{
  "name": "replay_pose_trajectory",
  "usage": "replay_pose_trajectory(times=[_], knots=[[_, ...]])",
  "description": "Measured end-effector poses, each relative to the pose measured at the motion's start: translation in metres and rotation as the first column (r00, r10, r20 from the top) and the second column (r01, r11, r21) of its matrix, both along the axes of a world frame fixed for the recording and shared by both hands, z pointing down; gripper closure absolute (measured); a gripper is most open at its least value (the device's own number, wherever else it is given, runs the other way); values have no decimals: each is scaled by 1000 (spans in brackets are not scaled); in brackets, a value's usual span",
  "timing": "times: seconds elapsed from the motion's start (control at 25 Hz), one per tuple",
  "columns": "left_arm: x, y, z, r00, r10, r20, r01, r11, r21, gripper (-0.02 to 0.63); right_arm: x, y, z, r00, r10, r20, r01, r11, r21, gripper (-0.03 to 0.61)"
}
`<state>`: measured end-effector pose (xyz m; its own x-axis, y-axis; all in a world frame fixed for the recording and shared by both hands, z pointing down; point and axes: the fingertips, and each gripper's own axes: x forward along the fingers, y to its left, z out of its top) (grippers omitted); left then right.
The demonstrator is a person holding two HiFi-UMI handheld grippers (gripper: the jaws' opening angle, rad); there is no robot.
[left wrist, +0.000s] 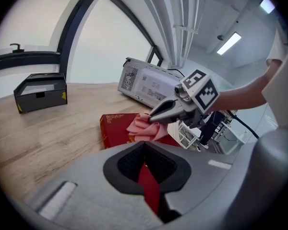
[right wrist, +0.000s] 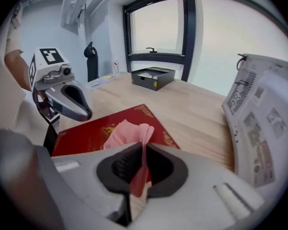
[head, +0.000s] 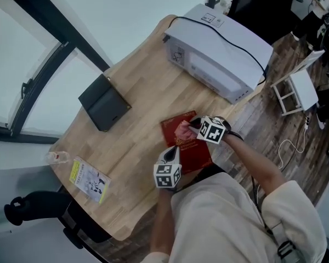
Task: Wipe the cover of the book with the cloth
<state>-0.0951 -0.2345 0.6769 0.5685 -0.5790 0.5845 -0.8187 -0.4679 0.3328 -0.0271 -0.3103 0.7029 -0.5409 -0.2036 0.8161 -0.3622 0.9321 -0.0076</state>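
A red book (head: 189, 149) with gold ornament lies flat on the wooden table (head: 137, 92), near its right front edge. A crumpled pink cloth (head: 183, 129) rests on the book's far half. My right gripper (head: 191, 126) is shut on this cloth, a pink strip running down between its jaws (right wrist: 144, 147). My left gripper (head: 172, 151) sits at the book's near edge, shut with the red cover pinched between its jaws (left wrist: 145, 150). From the left gripper view, the cloth (left wrist: 143, 127) bunches on the book (left wrist: 116, 128) under the right gripper's fingers (left wrist: 165, 110).
A white machine (head: 216, 51) with a black cable stands at the table's far right. An open black box (head: 104, 103) sits left of the book. A yellow-edged leaflet (head: 89, 179) and a small bottle (head: 57, 158) lie near the left front corner. A white rack (head: 299, 89) stands on the floor.
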Motion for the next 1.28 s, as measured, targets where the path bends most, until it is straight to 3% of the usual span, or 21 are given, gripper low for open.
replay_pose_trajectory(times=[0.12, 0.28, 0.44, 0.72, 0.92, 1.08, 1.28], knots=[[-4, 2, -1, 1000, -8, 14, 8, 1000, 4, 606, 25, -38, -9, 994, 98, -44, -94, 992, 83, 557], [-16, 14, -10, 997, 9, 71, -11, 1000, 28, 606, 32, -58, -39, 971, 228, 75, -235, 964, 120, 557], [-29, 21, -25, 997, 6, 83, -10, 999, 44, 606, 18, -26, -37, 993, 121, -4, -119, 975, 186, 557], [-26, 40, -26, 998, 19, 68, -24, 998, 63, 606, -24, 93, -8, 997, -80, -13, 81, 990, 113, 557], [-10, 65, -26, 993, 55, 101, -63, 995, 75, 606, -35, 159, -10, 985, -155, 79, 153, 988, 30, 557], [-6, 75, -38, 994, 7, 107, -17, 995, 97, 606, -29, 198, -17, 968, -211, 135, 221, 973, -62, 557], [-1, 96, -52, 993, -88, 83, 80, 992, 98, 606, -13, 229, -42, 944, -116, 308, 177, 968, -179, 557]])
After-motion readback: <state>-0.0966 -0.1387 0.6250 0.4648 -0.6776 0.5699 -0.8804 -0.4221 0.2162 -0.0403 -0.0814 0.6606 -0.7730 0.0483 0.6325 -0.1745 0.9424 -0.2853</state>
